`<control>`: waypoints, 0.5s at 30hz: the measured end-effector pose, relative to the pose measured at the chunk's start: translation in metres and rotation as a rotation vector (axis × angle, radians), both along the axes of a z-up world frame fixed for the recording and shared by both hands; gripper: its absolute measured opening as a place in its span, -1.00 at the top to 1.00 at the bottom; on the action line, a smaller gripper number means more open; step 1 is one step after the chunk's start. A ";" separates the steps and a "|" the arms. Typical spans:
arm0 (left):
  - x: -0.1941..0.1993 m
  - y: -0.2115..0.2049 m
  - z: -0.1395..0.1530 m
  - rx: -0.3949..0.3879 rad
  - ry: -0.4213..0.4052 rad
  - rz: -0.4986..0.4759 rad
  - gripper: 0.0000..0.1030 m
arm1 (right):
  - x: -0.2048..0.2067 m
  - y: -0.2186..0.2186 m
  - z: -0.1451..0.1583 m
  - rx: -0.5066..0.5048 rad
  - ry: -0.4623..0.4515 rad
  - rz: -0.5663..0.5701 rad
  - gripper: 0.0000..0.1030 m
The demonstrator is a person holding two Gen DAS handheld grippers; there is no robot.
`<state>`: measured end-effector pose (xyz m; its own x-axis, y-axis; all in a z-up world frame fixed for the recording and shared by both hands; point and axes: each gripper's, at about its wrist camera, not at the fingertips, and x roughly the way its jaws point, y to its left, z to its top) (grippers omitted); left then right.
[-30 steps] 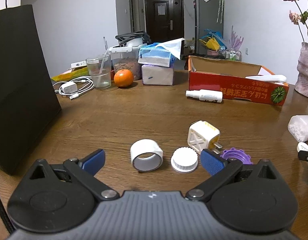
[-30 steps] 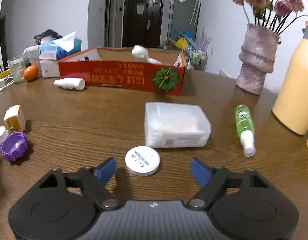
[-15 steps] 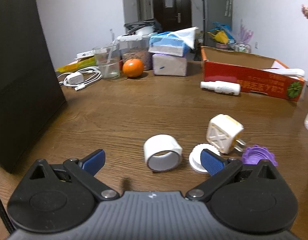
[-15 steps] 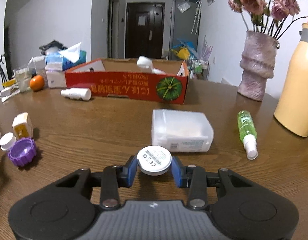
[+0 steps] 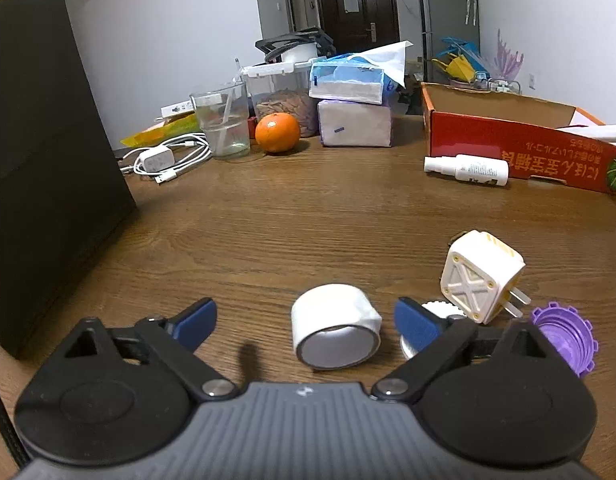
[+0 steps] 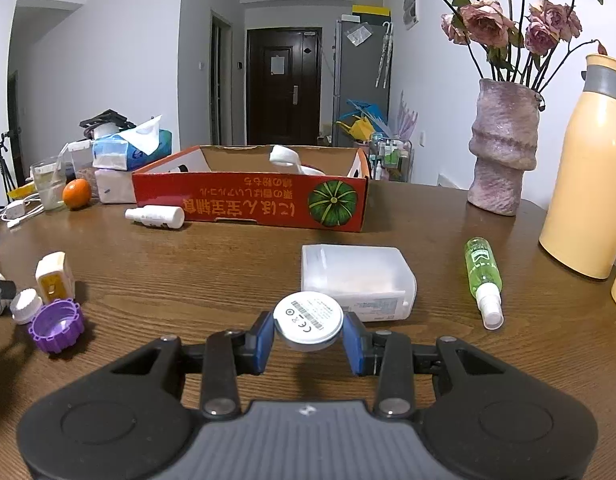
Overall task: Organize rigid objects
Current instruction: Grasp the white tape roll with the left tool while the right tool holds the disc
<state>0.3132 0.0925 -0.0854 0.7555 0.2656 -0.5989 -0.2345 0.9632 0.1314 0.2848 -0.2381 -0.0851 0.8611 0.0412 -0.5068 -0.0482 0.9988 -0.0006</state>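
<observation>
The right tool was clamped on a white round disc, its blue pads pressing the disc's two sides, low in the middle of the right wrist frame. Just behind the disc a translucent plastic box lay on the counter, and a green spray bottle lay to its right. The red cardboard box stood farther back at centre, with a white spray bottle lying just beside its front wall.

The left tool had its jaws apart and closing, with a white tape roll lying on its side between them, untouched by either pad. At the lower right of the left wrist frame a white plug adapter sat tilted, near a purple cap and a white ridged cap partly hidden behind the right-hand pad.
</observation>
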 end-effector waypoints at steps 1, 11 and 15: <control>0.001 0.000 -0.001 -0.002 0.007 0.000 -0.73 | -0.001 0.000 0.000 0.001 -0.001 0.000 0.29; 0.002 0.005 -0.004 -0.068 0.017 -0.030 0.10 | -0.003 0.001 0.000 -0.002 -0.008 0.001 0.29; -0.002 0.004 -0.001 -0.064 -0.004 -0.039 0.10 | -0.005 0.001 0.000 -0.004 -0.013 0.002 0.29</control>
<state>0.3110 0.0967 -0.0867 0.7669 0.1971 -0.6108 -0.1970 0.9780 0.0683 0.2803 -0.2366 -0.0847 0.8674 0.0411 -0.4959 -0.0502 0.9987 -0.0050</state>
